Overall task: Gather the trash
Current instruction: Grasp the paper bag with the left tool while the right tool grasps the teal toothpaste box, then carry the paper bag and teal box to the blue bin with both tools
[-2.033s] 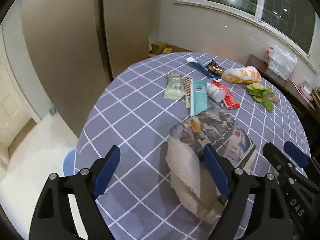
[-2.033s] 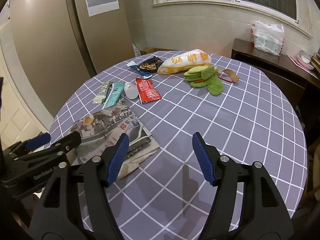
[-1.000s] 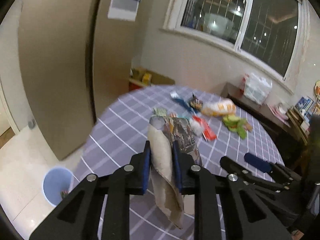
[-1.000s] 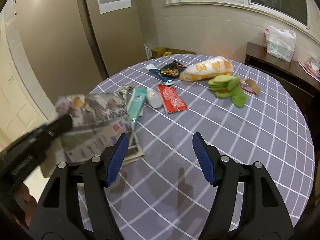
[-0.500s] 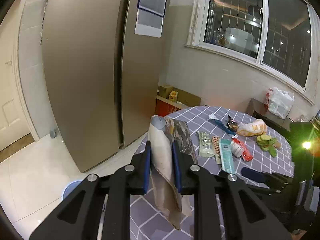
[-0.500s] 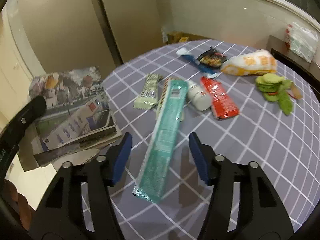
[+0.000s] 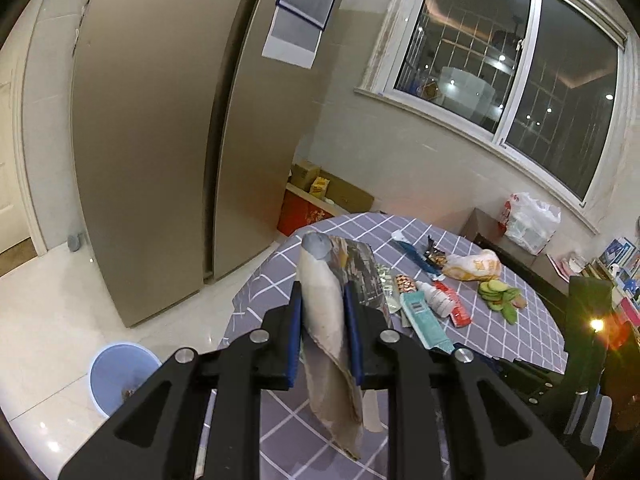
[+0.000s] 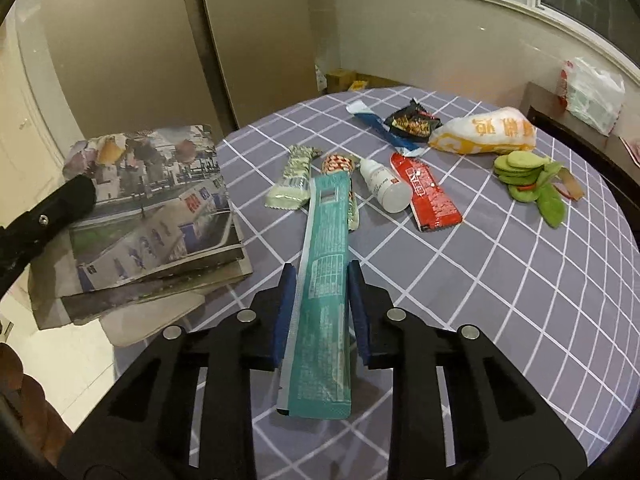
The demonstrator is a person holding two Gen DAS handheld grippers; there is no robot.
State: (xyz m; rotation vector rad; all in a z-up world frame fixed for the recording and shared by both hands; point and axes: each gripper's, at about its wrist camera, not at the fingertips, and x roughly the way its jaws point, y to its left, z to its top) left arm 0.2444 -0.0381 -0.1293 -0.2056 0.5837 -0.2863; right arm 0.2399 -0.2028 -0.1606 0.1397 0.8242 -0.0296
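Both claws now loaded: left claw pinching newspaper off bench, right claw closing round teal wrapper. Carry w/ firm grip to blue bin.

A tall beige cabinet stands on a glossy pale floor. Night fills the barred window, far right, above a tiled wall.

Teal wrapper; checked purple tablecloth
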